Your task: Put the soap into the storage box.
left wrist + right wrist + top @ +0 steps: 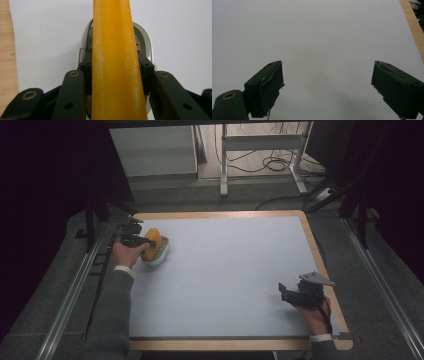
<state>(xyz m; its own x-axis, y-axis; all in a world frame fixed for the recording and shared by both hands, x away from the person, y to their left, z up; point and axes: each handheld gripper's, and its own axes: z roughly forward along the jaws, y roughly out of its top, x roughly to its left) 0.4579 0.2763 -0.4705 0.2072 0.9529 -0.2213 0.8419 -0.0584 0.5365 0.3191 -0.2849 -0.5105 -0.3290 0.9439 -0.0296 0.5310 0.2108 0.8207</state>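
At the far left corner of the pale blue table (pixel 230 270), the left gripper (pixel 150 242) has its jaws clamped flat against both broad faces of a yellow-orange sponge (pixel 116 70), which stands on edge just over a white dish (pixel 161 255) lying on the mat; in the left gripper view the sponge's long axis runs straight away from the camera, in line with the jaws, its narrow top edge facing up and its far end pointing out over the dish. Well apart from it, near the table's right edge, the right gripper (pixel 327 85) rests low over bare mat with its jaws spread wide and nothing between them.
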